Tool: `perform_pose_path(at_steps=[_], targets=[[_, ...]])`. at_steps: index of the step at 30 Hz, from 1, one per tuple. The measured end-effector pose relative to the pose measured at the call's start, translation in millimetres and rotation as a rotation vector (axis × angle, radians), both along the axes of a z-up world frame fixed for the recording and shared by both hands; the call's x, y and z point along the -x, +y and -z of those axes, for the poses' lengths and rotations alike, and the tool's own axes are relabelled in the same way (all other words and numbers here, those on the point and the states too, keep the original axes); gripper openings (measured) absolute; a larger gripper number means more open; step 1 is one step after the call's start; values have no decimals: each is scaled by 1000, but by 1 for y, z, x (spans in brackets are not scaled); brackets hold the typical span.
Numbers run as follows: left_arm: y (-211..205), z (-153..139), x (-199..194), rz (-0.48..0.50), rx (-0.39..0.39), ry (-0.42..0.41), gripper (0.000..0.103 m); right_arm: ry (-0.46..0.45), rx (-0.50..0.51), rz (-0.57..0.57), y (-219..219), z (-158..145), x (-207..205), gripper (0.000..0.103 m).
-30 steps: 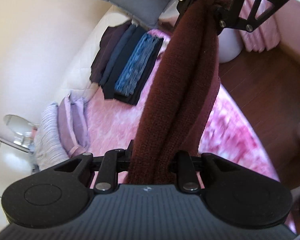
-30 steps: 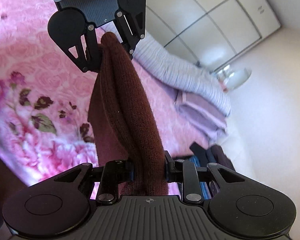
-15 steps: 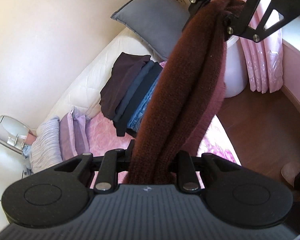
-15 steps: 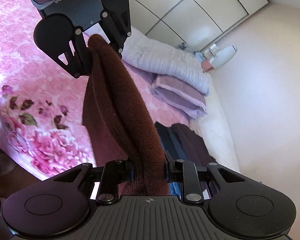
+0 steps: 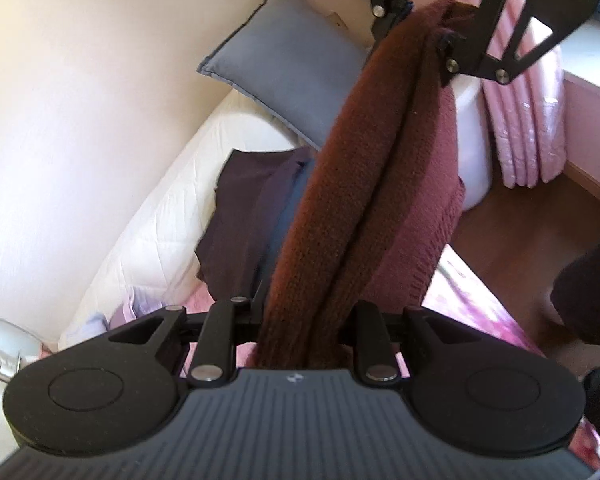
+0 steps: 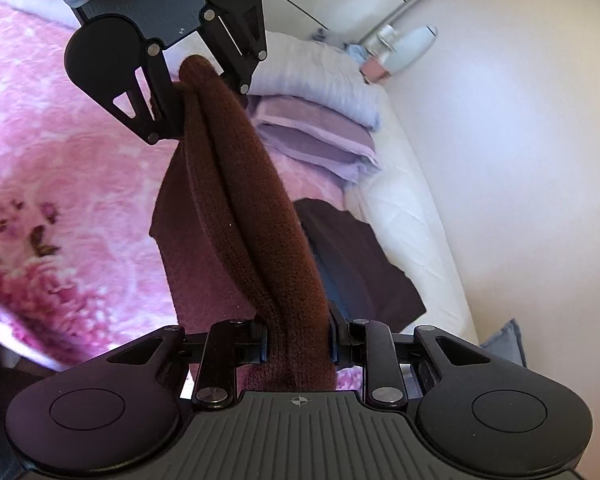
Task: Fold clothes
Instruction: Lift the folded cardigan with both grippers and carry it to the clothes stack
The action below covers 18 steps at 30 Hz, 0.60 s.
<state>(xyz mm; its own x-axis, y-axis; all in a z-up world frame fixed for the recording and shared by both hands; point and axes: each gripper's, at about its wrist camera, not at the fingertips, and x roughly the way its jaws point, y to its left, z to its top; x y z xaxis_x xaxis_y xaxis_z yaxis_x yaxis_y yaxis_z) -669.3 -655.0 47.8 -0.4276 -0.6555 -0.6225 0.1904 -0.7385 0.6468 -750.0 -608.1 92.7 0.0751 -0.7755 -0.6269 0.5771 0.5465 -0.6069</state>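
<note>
Seen from the right wrist, pink floral bedspread (image 6: 60,184) at far left, blurred. Next, left gripper (image 6: 198,76) clamped on one end of the maroon knit garment (image 6: 256,200), held up above the bed. Garment stretched as a thick doubled band down to the right gripper (image 6: 298,344), closed narrowly on the other end, a flat panel hanging below the band. Further right, folded lilac laundry (image 6: 316,140) against the white mattress edge (image 6: 412,216), and a stack of dark folded clothes (image 6: 364,264) partly hidden behind the band. From the left wrist, grey pillow (image 5: 296,64) leaning upright at the wall, pink curtain (image 5: 528,120) at far right.
</note>
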Motion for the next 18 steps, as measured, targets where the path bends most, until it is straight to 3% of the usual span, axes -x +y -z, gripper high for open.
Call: perform_pose_path(at_steps=[4,8,13,16,18], targets=[[-67,4,27,-10,20,5,19,4,14,-4,-62,-1,29,25],[-158,-1,63,-51,51,9,19,37,46,-59,-151,-3,70,25],[-266,-23,110,-119,196,45,19,96,184,-106,-273,-26,121,25],[-310,-7,130,-150,243,43,19,114,262,-132,-323,-19,145,26],[-330,27,139,-165,182,15,19,112,229,-139,-349,9,156,27]])
